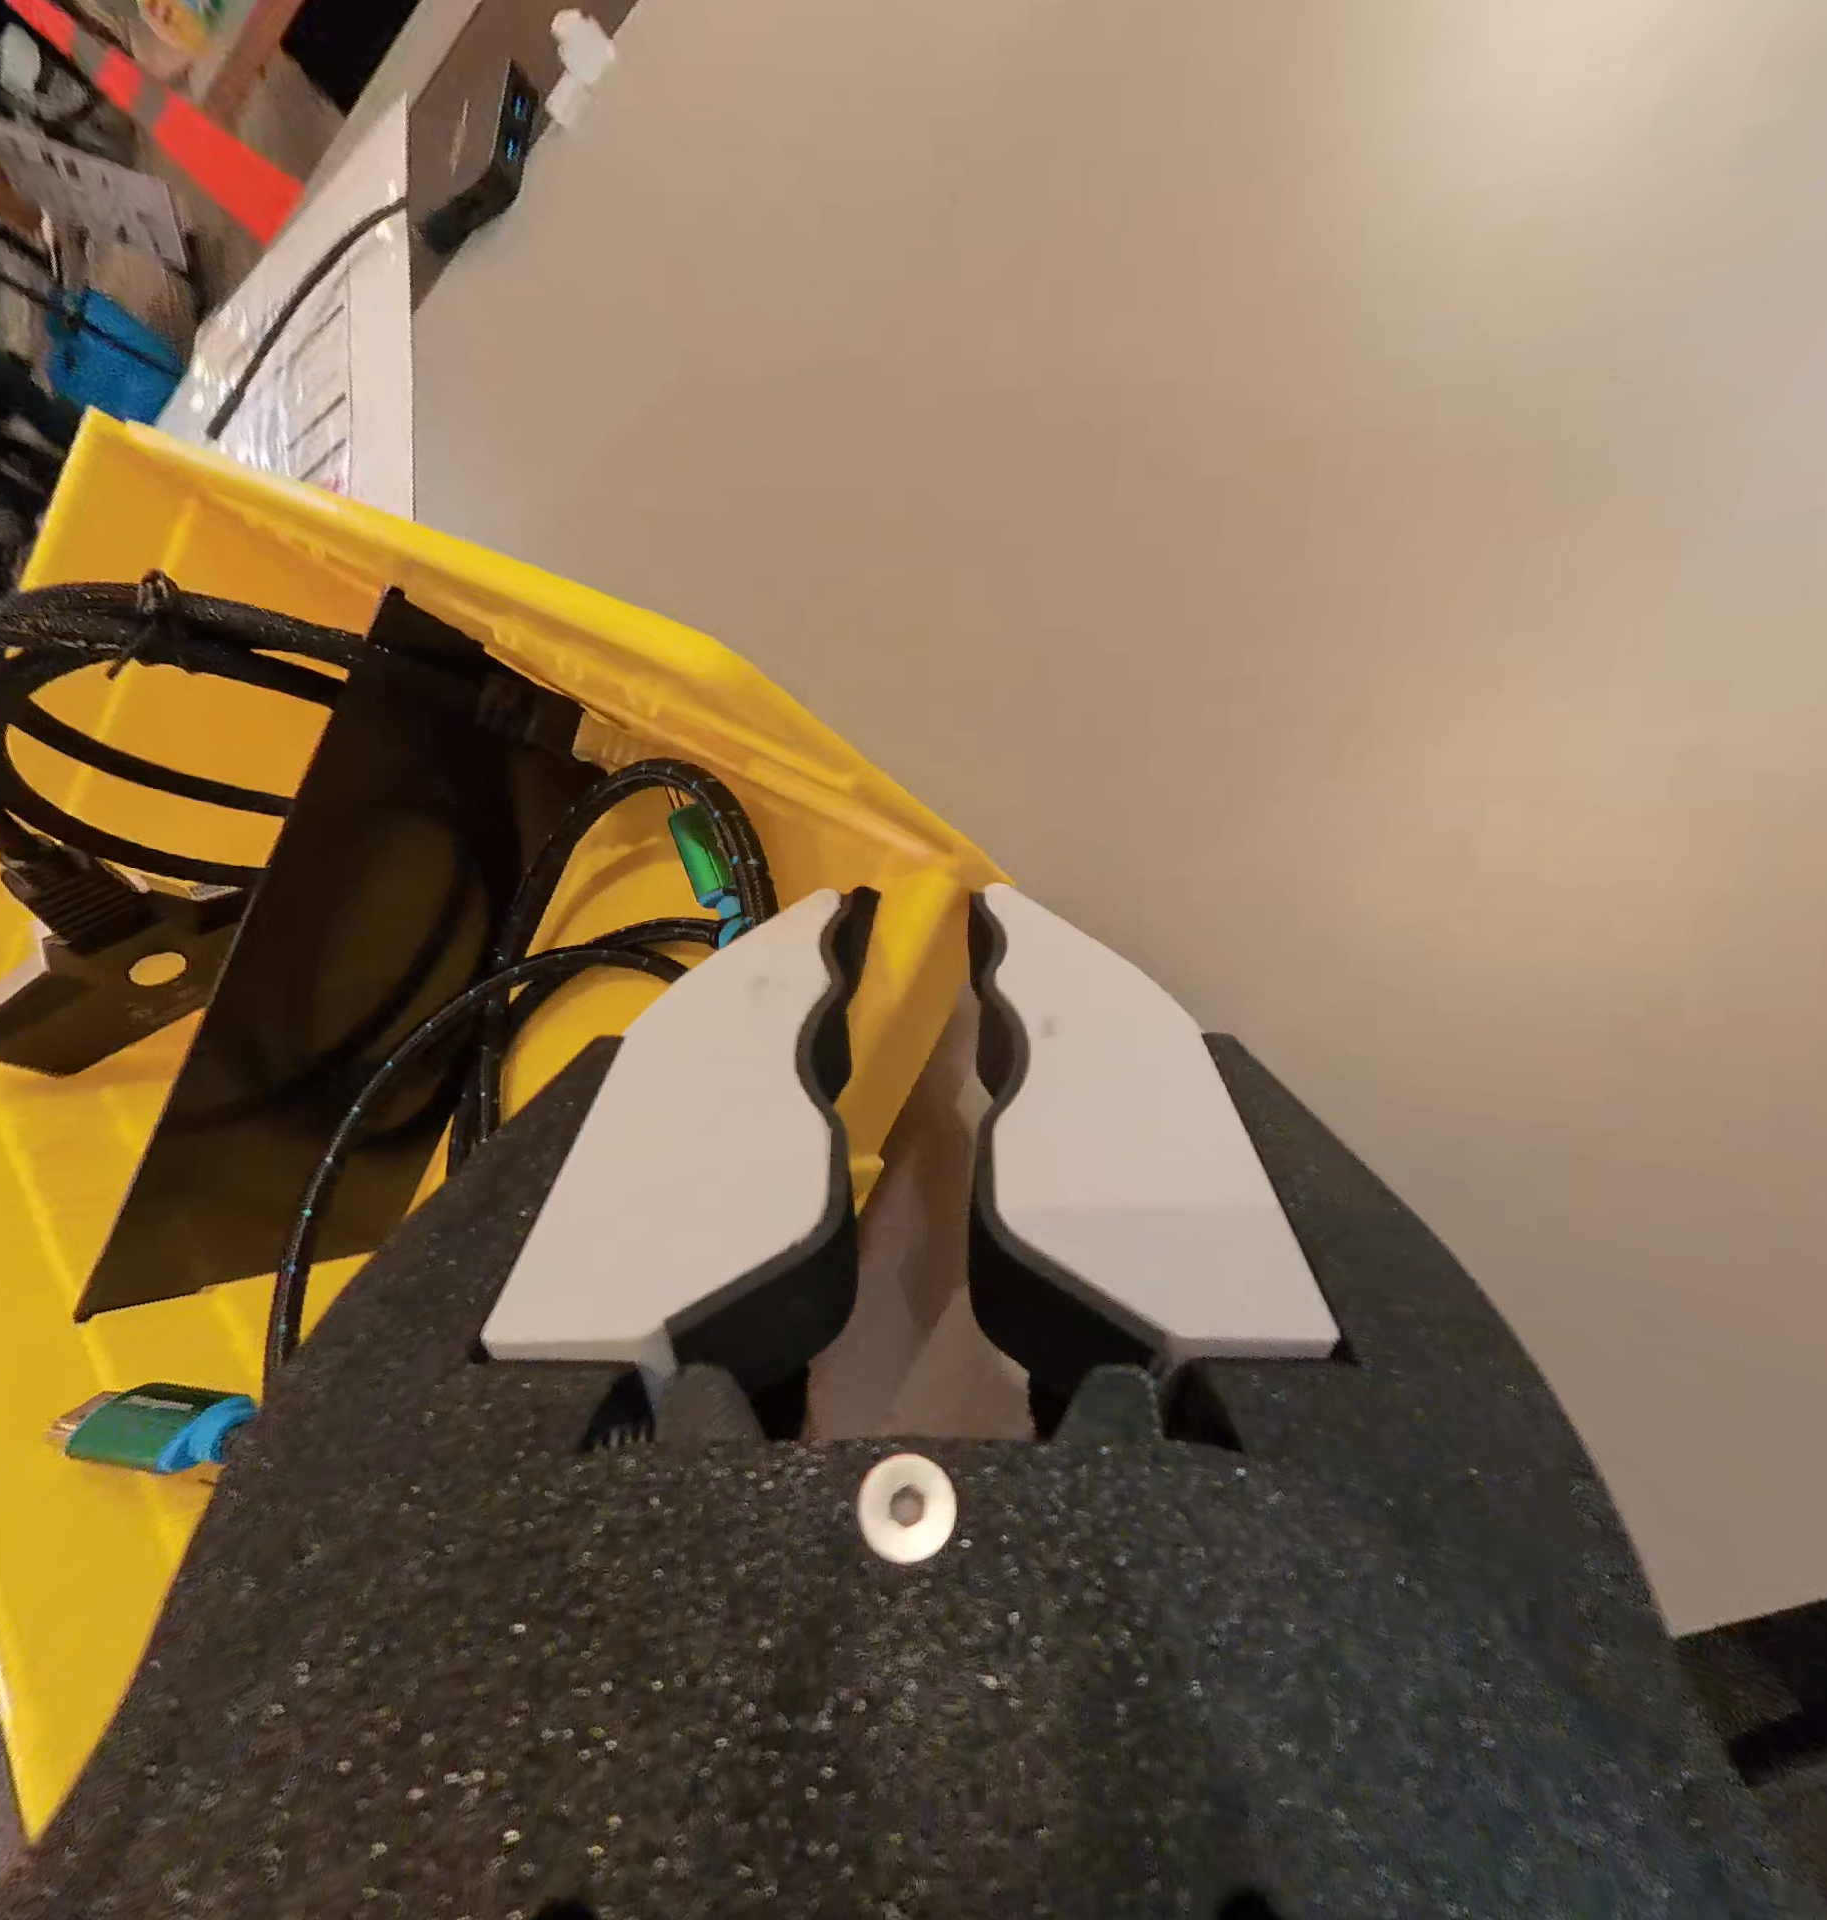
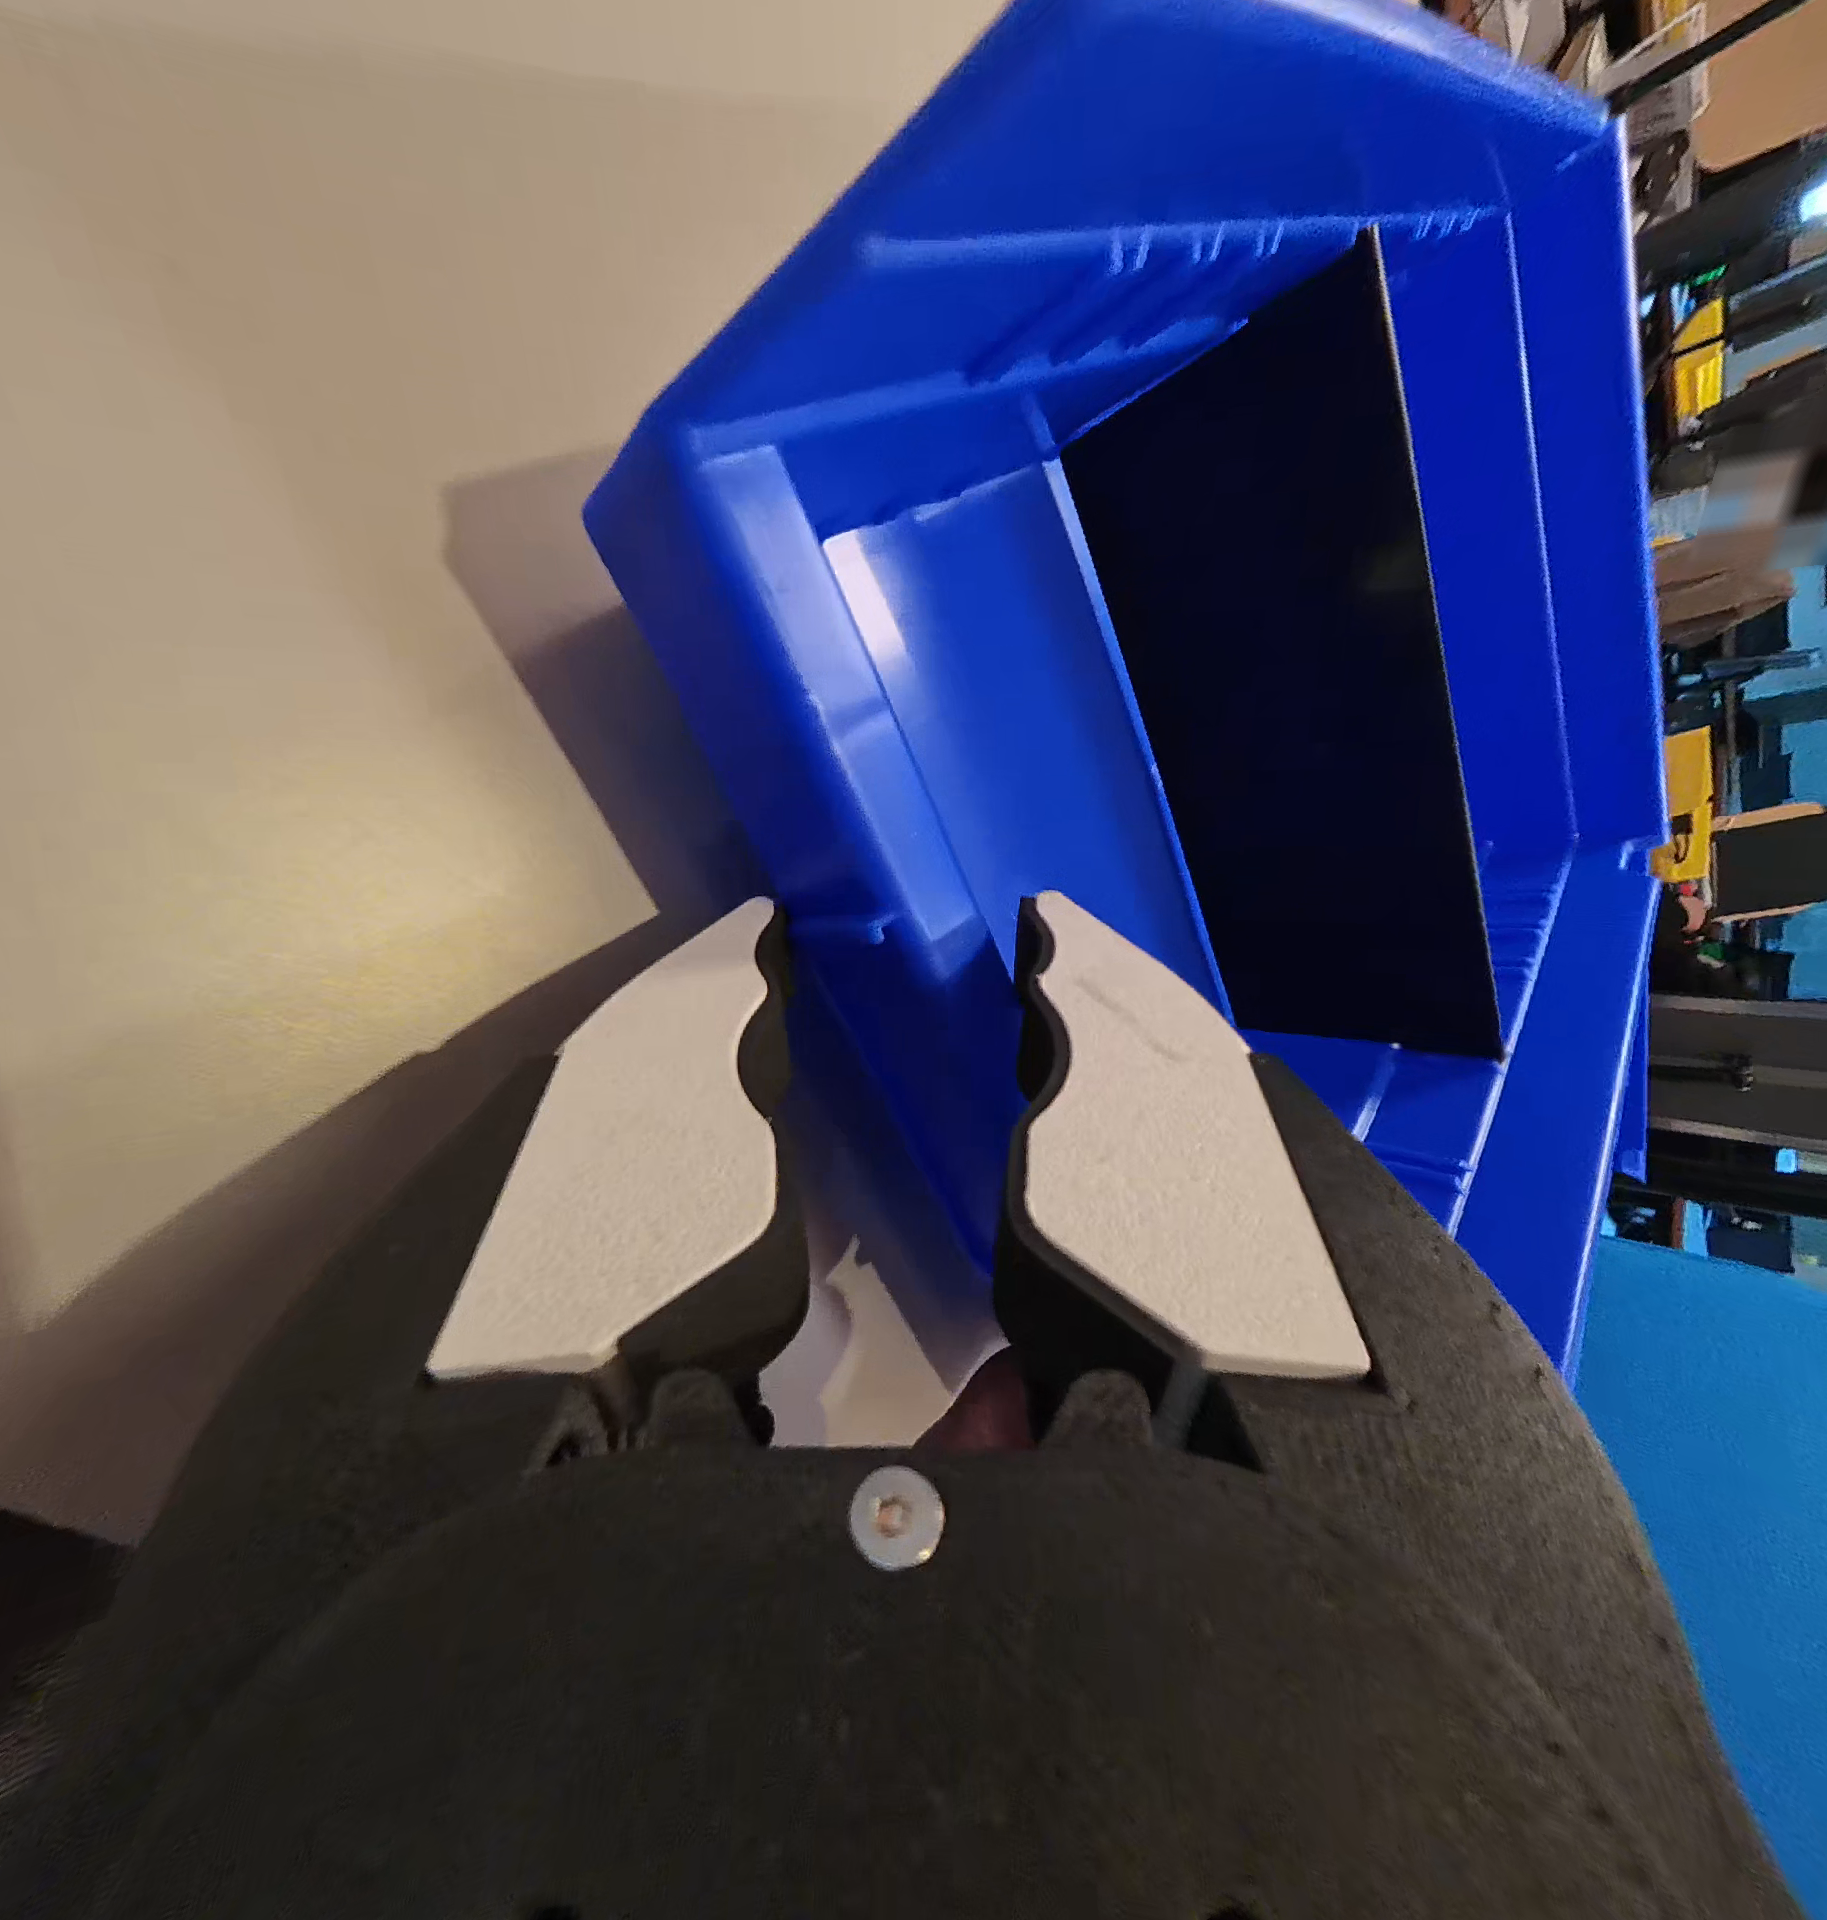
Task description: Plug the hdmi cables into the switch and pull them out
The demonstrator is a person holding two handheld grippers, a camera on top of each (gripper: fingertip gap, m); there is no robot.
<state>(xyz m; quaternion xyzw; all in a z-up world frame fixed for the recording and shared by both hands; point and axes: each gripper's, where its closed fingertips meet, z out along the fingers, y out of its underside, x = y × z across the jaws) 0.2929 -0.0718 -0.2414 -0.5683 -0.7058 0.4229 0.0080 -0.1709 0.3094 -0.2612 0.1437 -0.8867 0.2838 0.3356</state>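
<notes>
In the left wrist view a yellow bin holds a flat black switch at the left, with a ribbed black plug lying against it and a coiled black cable behind. A black speckled cable runs to a green HDMI plug; a second green plug with a blue collar lies at the lower left. My left gripper is open a little and empty, at the bin's near corner. My right gripper is open and empty, with the corner of a blue bin showing between its fingers.
A black divider plate stands in the yellow bin and another divider in the blue bin, whose visible part holds nothing else. On the white table lie a black hub and a clear-sleeved paper sheet. Shelving stands at the right.
</notes>
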